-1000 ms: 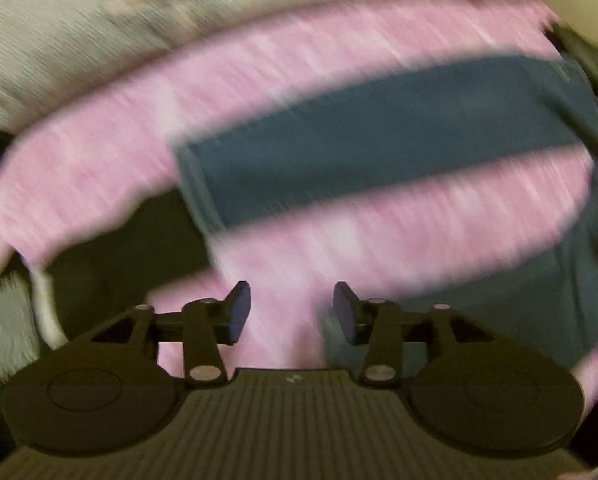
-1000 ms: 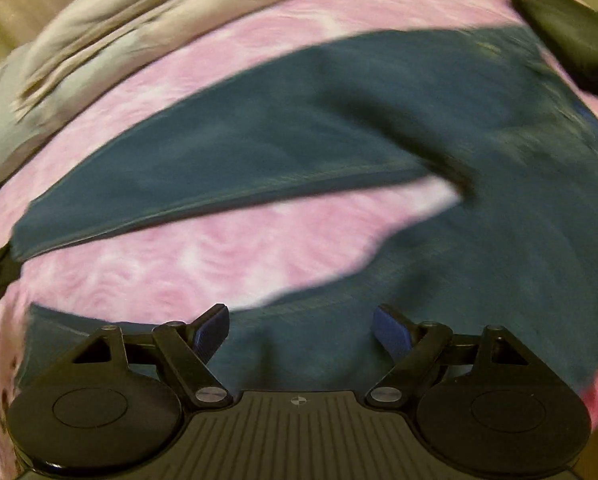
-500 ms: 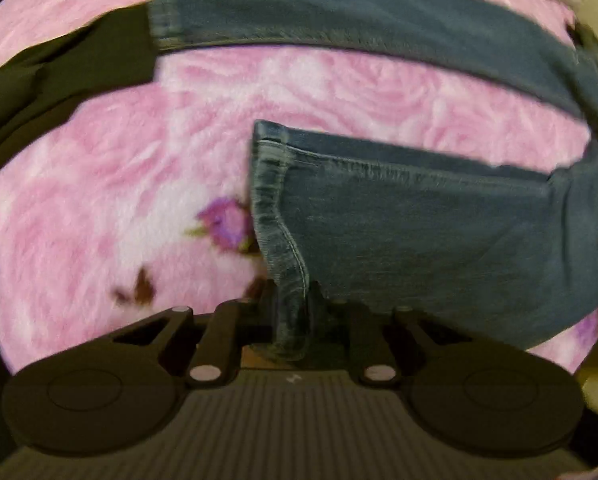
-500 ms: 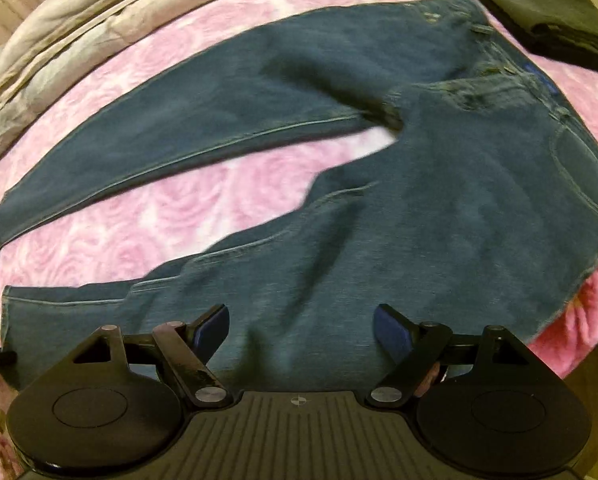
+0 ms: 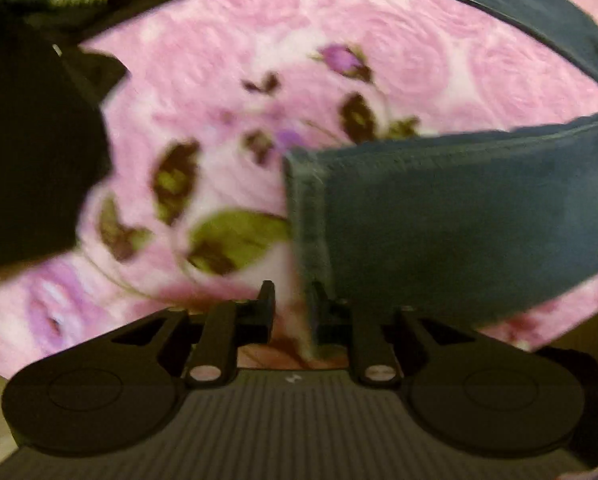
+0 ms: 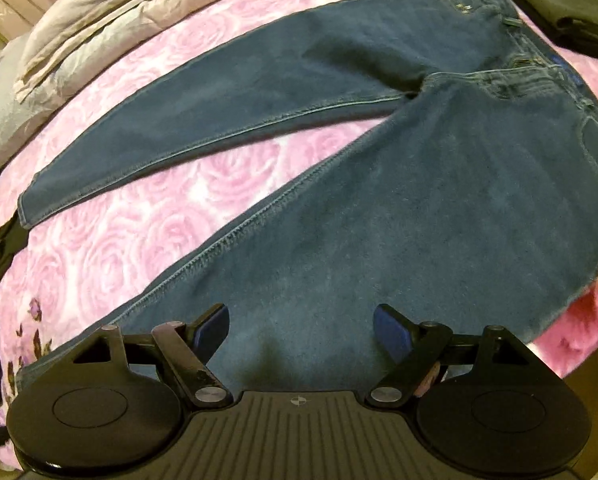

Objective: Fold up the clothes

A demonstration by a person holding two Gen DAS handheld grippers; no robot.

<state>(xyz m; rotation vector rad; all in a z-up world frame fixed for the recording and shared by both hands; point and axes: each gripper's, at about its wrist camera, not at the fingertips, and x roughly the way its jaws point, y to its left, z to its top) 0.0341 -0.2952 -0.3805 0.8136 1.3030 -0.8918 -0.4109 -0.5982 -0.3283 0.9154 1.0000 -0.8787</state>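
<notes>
Two legs of the jeans (image 6: 379, 184) fan out across the pink rose blanket (image 6: 203, 184) on the bed, joined at the waistband, which lies toward the folded dark garment (image 6: 559, 4) at the far right corner. Each leg's long axis runs from that waistband down and leftward to its hem. The near leg passes directly under the right gripper (image 6: 301, 330), whose jaws are spread wide above the denim, grasping nothing. The left gripper (image 5: 291, 304) is the one at the near leg's hem (image 5: 307, 220): its jaws are drawn close, and the hem's edge appears pinched between them, though blur leaves the grip uncertain. The cuff rises clear of the blanket (image 5: 219, 80) here. I judge the coming move is carrying this hem across toward the far leg. The denim is dark blue, heavy, with pale seam stitching, and mostly flat.
</notes>
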